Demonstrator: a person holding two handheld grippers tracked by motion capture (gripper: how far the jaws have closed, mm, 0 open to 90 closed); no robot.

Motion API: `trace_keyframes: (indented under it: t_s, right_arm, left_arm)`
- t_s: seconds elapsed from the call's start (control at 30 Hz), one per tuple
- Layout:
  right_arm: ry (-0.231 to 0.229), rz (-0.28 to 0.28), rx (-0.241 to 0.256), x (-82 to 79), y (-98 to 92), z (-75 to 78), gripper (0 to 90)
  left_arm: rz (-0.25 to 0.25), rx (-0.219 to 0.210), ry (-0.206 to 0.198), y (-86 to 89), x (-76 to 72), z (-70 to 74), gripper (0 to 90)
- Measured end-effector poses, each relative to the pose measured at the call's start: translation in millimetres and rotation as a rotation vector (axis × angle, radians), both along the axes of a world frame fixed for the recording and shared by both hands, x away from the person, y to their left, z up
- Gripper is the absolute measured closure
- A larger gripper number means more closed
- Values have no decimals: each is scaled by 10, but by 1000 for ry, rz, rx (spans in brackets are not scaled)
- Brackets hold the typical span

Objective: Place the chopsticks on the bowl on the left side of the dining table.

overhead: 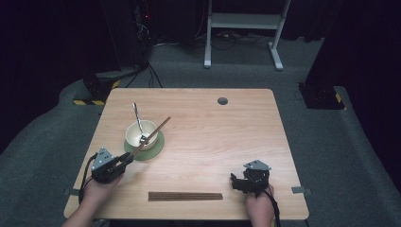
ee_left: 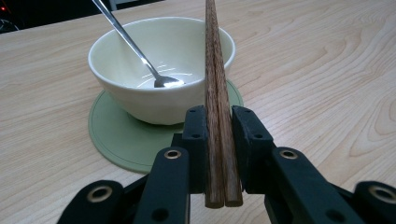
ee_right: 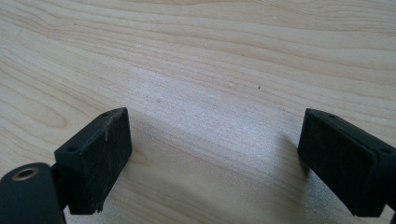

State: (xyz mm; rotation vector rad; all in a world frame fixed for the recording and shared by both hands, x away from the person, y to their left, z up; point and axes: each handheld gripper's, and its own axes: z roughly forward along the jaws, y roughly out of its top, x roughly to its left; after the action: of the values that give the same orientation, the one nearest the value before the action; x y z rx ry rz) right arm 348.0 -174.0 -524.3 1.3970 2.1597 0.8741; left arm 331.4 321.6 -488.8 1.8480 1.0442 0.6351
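A pale green bowl (overhead: 140,134) sits on a round green coaster (overhead: 158,146) at the table's left middle, with a metal spoon (overhead: 137,120) leaning in it. My left gripper (overhead: 126,159) is shut on a pair of brown chopsticks (overhead: 153,134) that slant up over the bowl's right rim. In the left gripper view the chopsticks (ee_left: 216,93) run between the pads, past the bowl (ee_left: 159,65) and the spoon (ee_left: 135,49). More brown chopsticks (overhead: 185,196) lie flat near the front edge. My right gripper (overhead: 235,182) stands open just above bare wood at the front right, its pads (ee_right: 100,154) wide apart.
A small grey round grommet (overhead: 222,100) is set into the wooden table (overhead: 227,137) near its far edge. Beyond the table, on grey carpet, stand a white frame (overhead: 243,28) and dark equipment with cables (overhead: 142,33).
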Motion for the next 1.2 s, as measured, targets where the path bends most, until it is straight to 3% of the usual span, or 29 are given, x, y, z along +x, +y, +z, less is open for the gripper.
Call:
trace_keyframes:
  t_s: [0.37, 0.73, 0.83, 1.0, 1.2]
  right_arm:
    - [0, 0, 0, 0, 0, 0, 96]
    - [4, 7, 4, 5, 0, 2, 96]
    - [4, 38, 2, -13, 9, 3, 104]
    - [-21, 60, -23, -50, 37, 24, 132]
    - [-75, 90, -7, -91, 161, 136, 131]
  left_arm:
    - [8, 23, 2, -3, 6, -5, 648]
    - [32, 16, 9, 56, 21, -5, 641]
    - [42, 9, 5, 81, 26, 4, 632]
    - [56, 1, 2, 122, 41, 14, 614]
    - [76, 3, -6, 154, 60, 19, 631]
